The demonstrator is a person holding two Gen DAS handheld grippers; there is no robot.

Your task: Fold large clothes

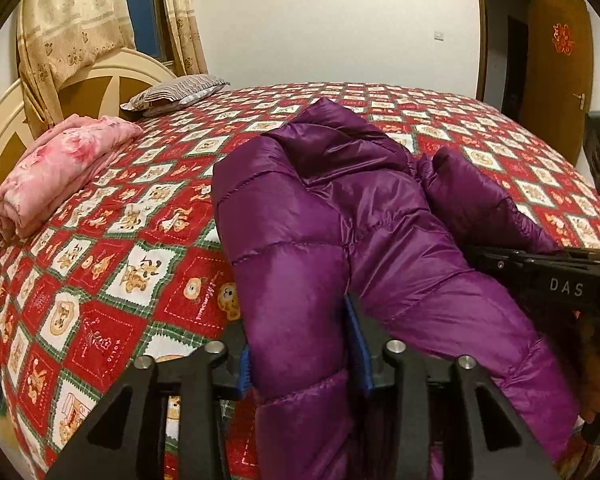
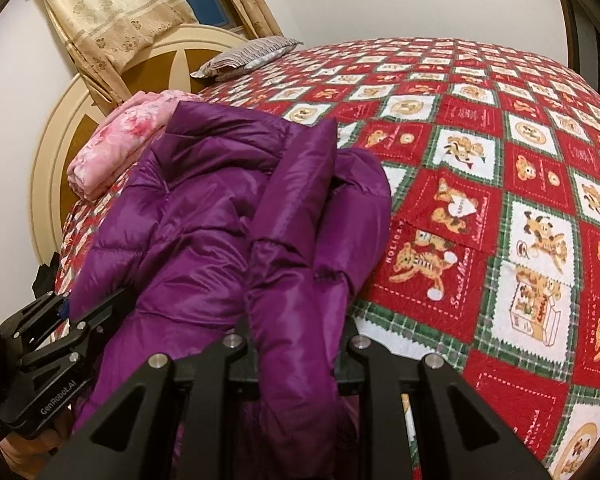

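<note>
Folded pink blanket (image 1: pixel 60 176) lies left of the purple down jacket (image 1: pixel 340 216), near the headboard (image 1: pixel 4 128). The jacket sits on the red patterned bedspread (image 1: pixel 120 264), its near end raised. Left gripper (image 1: pixel 300 344): a jacket fold sits between its blue pads; whether they press is unclear. Right gripper (image 2: pixel 296 336), right of that, appears clamped on another jacket fold.

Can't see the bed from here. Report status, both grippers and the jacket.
Left gripper around a jacket fold, grip unclear. Right gripper shut on purple jacket. Jacket bunched on quilt. Pink blanket well clear.
</note>
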